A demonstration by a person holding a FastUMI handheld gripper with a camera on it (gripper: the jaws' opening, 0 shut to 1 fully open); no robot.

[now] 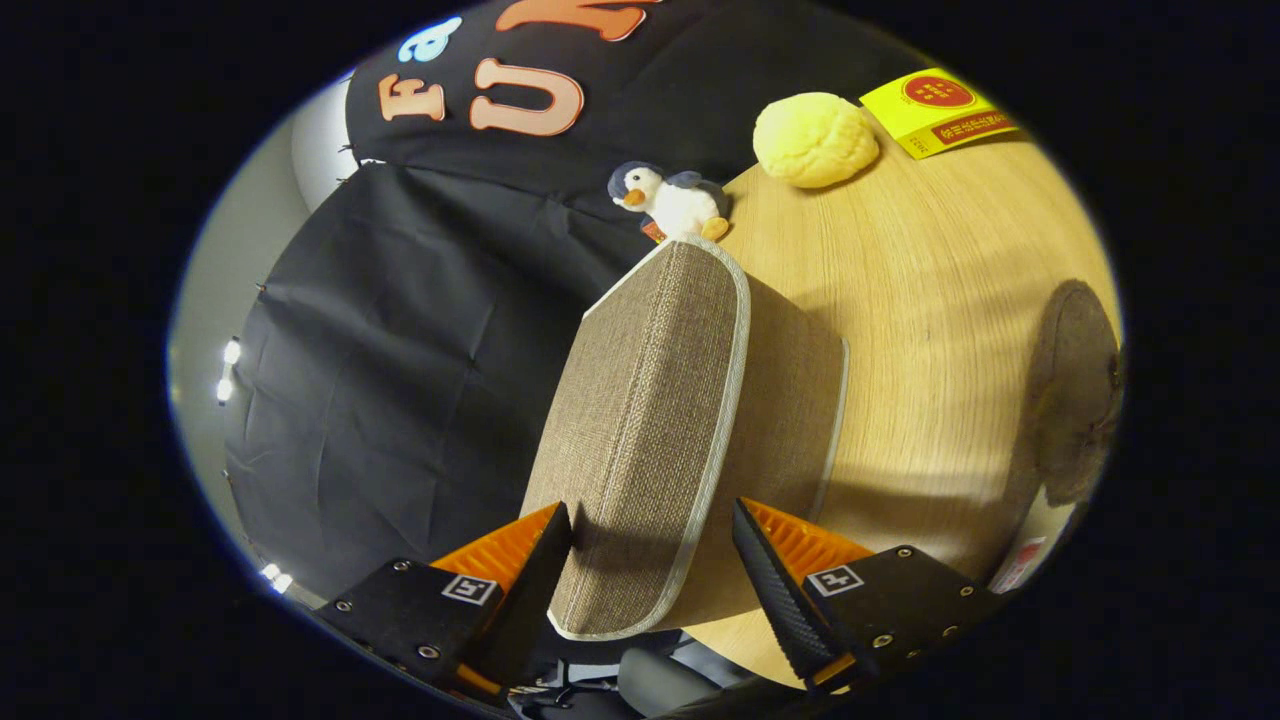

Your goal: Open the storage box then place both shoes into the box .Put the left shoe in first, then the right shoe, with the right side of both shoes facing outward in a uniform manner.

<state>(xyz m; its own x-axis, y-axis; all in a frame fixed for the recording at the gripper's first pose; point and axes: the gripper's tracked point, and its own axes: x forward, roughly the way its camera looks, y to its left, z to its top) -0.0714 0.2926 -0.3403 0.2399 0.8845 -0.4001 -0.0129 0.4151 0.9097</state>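
The yellow card point(937, 110) at the far edge of the table point(940, 330) carries a red round mark and a red band of writing; the characters are too small to read. Each finger block of the gripper point(652, 555) bears a small square black-and-white marker.

The box point(690, 430) is a woven brown fabric case with pale piping along its edges. Its long axis runs from the fingers away toward the penguin point(668, 203), and the view is tilted, so the table appears to slope. The piped lid edge faces the camera (whether the lid is fully closed cannot be told).

The box's near end lies between the two fingers, which stand wide apart. The left finger touches or nearly touches the box's left face; the right finger stands just clear of the piped edge, so no grip is confirmed.

A yellow bun-shaped toy point(815, 139) sits beside the card. A dark round pad point(1075, 390) lies well to the right of the box.
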